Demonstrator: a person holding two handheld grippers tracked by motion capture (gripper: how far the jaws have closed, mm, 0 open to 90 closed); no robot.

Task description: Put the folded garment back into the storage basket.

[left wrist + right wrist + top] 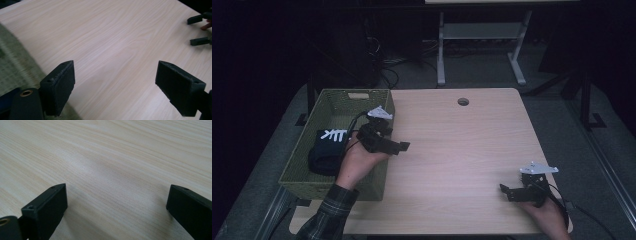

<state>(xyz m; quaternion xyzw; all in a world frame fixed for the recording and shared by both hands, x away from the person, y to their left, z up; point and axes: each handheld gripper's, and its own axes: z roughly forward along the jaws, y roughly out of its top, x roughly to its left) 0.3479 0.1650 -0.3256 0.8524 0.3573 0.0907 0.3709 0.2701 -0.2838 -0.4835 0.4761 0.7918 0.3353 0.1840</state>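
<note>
Left gripper (403, 146): fingers (58, 87) spread wide, nothing between them, hovering just past the right rim of the green basket (332, 102) and aimed across the bare worktop (462, 145). Right gripper (504, 190): fingers (46, 208) also wide and empty, low over the worktop near its front right corner, well apart from the left one. Dark folded garment with a white fishbone print (328, 150) lies inside the basket, just beside the left hand (359, 162).
</note>
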